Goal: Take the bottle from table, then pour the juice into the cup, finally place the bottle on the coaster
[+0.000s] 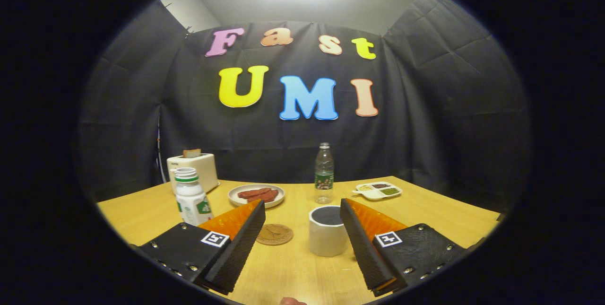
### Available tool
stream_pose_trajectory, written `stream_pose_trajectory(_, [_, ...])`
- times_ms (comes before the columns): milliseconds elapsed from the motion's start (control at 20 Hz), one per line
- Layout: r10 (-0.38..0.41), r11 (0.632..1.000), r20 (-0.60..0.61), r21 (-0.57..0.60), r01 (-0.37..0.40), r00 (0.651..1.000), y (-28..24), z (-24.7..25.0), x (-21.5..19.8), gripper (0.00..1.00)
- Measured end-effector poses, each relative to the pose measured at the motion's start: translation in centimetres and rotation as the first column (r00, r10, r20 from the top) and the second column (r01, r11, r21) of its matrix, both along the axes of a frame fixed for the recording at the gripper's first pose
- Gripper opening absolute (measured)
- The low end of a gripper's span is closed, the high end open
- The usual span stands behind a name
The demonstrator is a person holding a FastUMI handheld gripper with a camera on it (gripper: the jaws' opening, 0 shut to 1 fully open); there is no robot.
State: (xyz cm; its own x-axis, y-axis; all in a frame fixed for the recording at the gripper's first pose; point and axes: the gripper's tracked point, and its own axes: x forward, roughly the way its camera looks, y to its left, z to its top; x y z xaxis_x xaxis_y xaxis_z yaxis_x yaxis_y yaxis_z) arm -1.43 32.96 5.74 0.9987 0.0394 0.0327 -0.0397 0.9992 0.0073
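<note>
Two fingers of tool spread wide, empty; cup and coaster between them.

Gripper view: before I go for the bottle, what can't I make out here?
- White bottle: its base sits behind the left finger of the open gripper.
- Cup: whether anything is inside; its interior just looks dark.
- Divided tray: contents too small to identify.
- Clear bottle: liquid level unclear.
- Coaster: near edge partly behind the left finger.
</note>
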Motion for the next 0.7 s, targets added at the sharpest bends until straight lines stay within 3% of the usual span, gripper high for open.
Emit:
stream_pose_trajectory(200, [0.220, 0.975, 0.053, 0.001, -0.221, 0.974, 6.7, 0.3, -1.1, 0.97])
stream_pose_trajectory(700, [0.363, 0.932, 0.011, -0.011, -0.363, 0.932, 12.3, -2.5, 2.1, 0.96])
